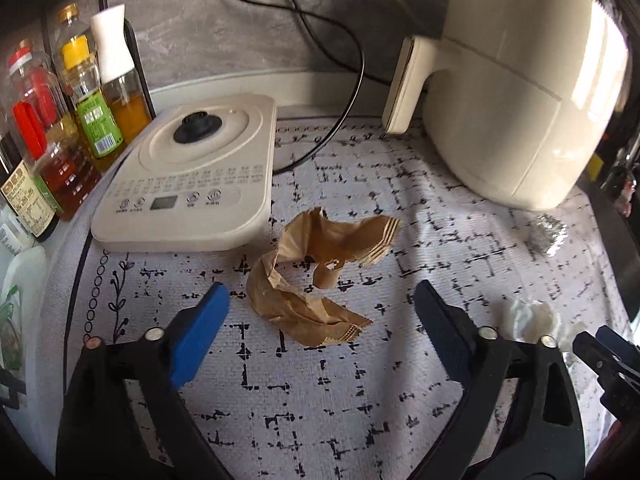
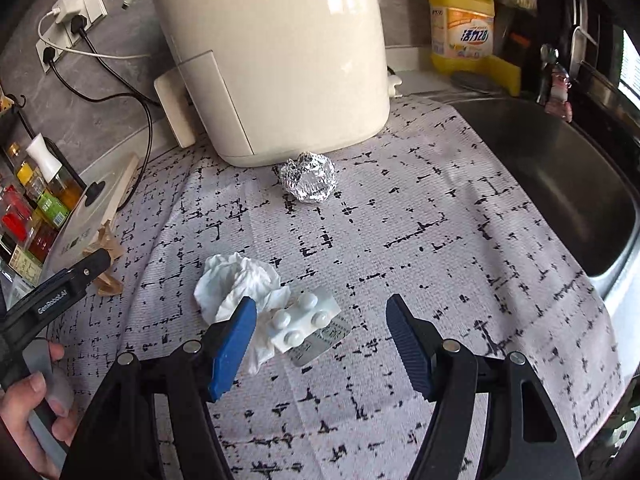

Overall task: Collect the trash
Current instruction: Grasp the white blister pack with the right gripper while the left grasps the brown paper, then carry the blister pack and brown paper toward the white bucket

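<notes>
The left gripper (image 1: 320,300) is hovering with its jaws apart over a crumpled brown paper wrapper (image 1: 316,276), which is lying on the patterned tabletop (image 1: 400,400) just in front of the flat cream cooker (image 1: 192,180), gripped by nothing. The right gripper (image 2: 322,320) is standing with jaws apart and empty around a white pill pack (image 2: 304,322), which is touching a crumpled white tissue (image 2: 236,280). A foil ball (image 2: 309,178) is sitting right against the tall cream appliance (image 2: 272,60).
</notes>
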Tool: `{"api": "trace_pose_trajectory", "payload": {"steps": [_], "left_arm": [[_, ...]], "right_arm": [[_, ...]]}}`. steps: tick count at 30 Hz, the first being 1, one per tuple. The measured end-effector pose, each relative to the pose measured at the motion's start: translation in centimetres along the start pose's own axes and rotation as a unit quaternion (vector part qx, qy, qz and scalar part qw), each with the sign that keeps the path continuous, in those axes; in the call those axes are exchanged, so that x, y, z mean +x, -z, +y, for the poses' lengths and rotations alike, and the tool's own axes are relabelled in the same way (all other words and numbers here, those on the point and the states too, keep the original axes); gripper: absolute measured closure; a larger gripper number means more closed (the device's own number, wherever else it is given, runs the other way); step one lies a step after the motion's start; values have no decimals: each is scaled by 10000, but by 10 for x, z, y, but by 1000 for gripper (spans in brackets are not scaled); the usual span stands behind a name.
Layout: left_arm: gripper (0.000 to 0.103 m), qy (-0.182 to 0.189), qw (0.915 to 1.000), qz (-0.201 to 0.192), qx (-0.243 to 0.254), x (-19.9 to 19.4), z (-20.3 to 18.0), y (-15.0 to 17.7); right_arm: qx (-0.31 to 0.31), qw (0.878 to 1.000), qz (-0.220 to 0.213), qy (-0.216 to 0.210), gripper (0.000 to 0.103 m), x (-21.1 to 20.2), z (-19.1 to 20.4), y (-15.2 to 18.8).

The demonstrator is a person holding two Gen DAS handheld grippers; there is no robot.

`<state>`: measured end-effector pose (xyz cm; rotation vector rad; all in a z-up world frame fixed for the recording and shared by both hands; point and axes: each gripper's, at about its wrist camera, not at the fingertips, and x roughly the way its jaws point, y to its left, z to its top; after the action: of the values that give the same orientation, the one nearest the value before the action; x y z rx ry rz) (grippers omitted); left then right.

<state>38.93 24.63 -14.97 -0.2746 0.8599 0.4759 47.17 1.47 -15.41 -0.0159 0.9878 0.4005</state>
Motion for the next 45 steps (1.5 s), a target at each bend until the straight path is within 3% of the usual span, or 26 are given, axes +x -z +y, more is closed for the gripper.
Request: {"api": "trace_pose_trajectory", "payload": {"steps": [1, 2, 3, 5, 8, 18, 30, 34, 45], "left_arm": [[22, -22, 9999, 101, -12, 5, 0, 0], [38, -16, 9998, 193, -28, 9, 0, 1], [62, -8, 9995, 305, -45, 13, -1, 2], [70, -59, 9993, 359, -58, 14, -2, 4], [94, -19, 9995, 298, 64, 4, -8, 6], [97, 564, 9976, 5, 395, -38, -14, 23], [97, 1216, 9894, -165, 778, -79, -9, 60], [97, 1475, 9841, -89, 990, -88, -24, 75], [97, 2231, 9577, 21, 1819, -121, -100, 119]], "right_arm": [[-25, 10000, 24, -24, 48, 2, 0, 0], [-72, 9999, 68, -58, 53, 5, 0, 1], [-92, 9999, 90, -65, 60, 6, 1, 1], [-85, 9999, 5, -82, 61, 2, -1, 2], [-26, 9999, -97, -82, 63, -5, -3, 5], [242, 9989, -363, 147, 63, -43, 2, 31], [621, 9941, -622, 630, 62, -104, 15, 100], [818, 9913, -597, 842, 62, -124, 8, 125], [1577, 9735, -668, 1517, 62, -181, -53, 185]]}}
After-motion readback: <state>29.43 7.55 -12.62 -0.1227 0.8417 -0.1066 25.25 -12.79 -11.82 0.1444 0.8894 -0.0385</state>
